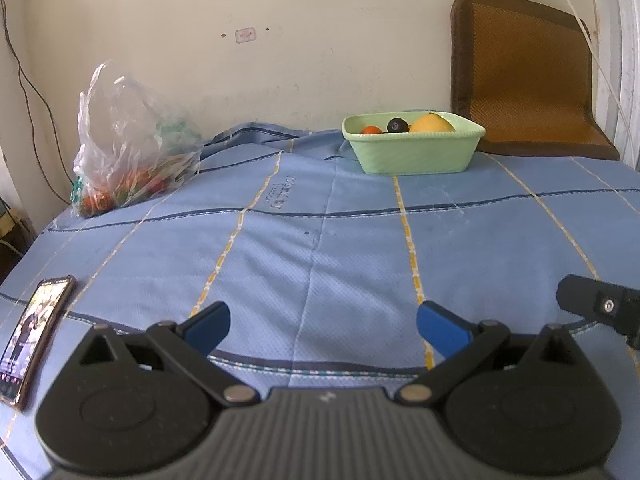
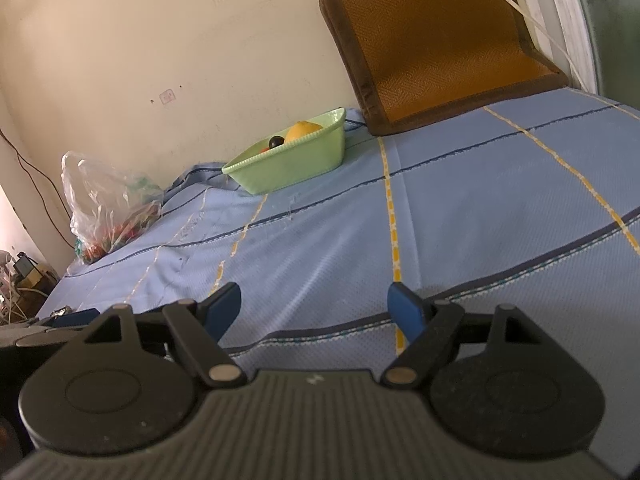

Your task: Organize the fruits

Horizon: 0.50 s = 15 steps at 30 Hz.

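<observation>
A light green basket (image 1: 414,152) (image 2: 288,164) stands far back on the blue cloth near the wall. In it lie a yellow-orange fruit (image 1: 432,123) (image 2: 303,129), a dark round fruit (image 1: 397,125) (image 2: 276,142) and a small orange fruit (image 1: 371,130). A clear plastic bag (image 1: 128,148) (image 2: 108,208) with red and orange fruit sits at the back left. My left gripper (image 1: 323,330) is open and empty, low over the near cloth. My right gripper (image 2: 316,306) is open and empty too, also far from the basket.
A phone (image 1: 34,332) with a lit screen lies at the near left edge. A brown woven mat (image 1: 528,76) (image 2: 436,36) leans on the wall at the back right. A white cable (image 1: 592,52) hangs by it. The blue checked cloth (image 1: 320,248) (image 2: 460,208) covers the surface.
</observation>
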### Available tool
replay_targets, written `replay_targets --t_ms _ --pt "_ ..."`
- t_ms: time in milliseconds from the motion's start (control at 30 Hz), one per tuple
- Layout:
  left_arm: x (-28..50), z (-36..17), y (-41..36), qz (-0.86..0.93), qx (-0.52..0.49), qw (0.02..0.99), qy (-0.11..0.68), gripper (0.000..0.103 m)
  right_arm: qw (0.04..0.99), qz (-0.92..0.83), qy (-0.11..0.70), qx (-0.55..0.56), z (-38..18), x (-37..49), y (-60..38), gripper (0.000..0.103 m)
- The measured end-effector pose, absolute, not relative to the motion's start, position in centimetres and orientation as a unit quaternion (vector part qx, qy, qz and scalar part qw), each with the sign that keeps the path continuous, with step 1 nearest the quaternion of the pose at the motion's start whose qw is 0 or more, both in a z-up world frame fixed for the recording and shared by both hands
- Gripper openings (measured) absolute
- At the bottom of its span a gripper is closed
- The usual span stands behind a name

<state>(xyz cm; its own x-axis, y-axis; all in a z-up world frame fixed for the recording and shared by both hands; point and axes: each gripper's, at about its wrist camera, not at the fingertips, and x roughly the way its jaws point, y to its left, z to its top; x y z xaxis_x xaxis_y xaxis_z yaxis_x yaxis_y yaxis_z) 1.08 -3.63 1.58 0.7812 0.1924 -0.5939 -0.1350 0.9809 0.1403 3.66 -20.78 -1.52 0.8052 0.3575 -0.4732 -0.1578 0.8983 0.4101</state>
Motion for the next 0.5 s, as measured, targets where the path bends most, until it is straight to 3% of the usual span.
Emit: replay_targets --t_ms 500 --pt "1.00 1.49 -3.71 0.081 0.049 0.942 0.323 0.103 0.933 0.139 0.280 0.178 -1.52 3.66 -20.79 0.083"
